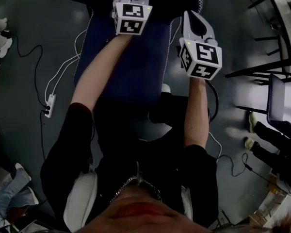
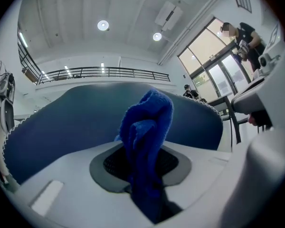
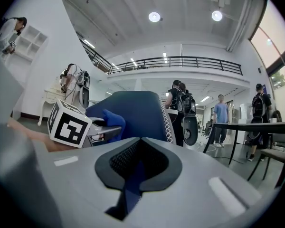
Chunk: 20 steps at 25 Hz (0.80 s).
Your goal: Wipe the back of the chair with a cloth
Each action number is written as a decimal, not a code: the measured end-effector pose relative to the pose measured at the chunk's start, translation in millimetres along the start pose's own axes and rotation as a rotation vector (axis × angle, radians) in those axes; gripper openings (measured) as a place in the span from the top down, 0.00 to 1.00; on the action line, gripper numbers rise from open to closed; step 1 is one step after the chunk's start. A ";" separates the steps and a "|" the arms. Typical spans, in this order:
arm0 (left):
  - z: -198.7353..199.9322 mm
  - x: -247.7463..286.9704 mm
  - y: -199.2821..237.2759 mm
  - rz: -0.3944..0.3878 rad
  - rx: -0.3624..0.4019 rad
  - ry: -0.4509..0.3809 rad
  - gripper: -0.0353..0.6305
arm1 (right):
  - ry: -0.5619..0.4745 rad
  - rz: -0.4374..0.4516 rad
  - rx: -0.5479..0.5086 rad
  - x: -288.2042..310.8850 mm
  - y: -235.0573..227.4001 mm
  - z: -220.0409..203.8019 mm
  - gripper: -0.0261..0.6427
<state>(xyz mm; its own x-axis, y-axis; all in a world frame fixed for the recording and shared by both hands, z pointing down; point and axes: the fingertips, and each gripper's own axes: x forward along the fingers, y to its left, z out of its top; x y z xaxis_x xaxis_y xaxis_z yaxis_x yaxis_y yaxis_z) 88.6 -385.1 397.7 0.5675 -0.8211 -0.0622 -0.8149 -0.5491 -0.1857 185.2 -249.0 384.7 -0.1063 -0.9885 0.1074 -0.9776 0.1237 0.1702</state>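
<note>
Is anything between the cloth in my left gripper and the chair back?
Nothing visible. The left gripper is clamped on the blue cloth, and the chair back lies directly beyond it, unobstructed. The right gripper sits off to the side.

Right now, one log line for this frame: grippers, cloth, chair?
left gripper: shut on blue cloth | right gripper: shut, empty, beside chair back | cloth-to-chair contact: cannot tell
</note>
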 end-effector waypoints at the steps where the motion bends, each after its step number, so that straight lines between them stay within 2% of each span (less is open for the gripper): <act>1: 1.5 2.1 -9.2 -0.017 -0.002 -0.002 0.78 | 0.000 -0.010 0.002 -3.7 -4.5 0.1 0.96; 13: 19.8 13.1 -88.8 -0.172 -0.036 -0.028 0.78 | -0.026 -0.118 0.042 -39.5 -45.3 6.8 0.96; 20: 29.5 8.2 -134.0 -0.303 -0.029 -0.025 0.78 | -0.060 -0.128 0.063 -42.9 -53.9 18.1 0.96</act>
<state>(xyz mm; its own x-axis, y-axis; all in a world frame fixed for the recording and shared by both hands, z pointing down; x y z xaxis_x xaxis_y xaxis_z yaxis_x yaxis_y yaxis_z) 206.0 -313.7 393.2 0.7879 -0.6150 -0.0321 -0.6105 -0.7732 -0.1713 239.2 -214.8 353.3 0.0114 -0.9995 0.0297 -0.9931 -0.0078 0.1166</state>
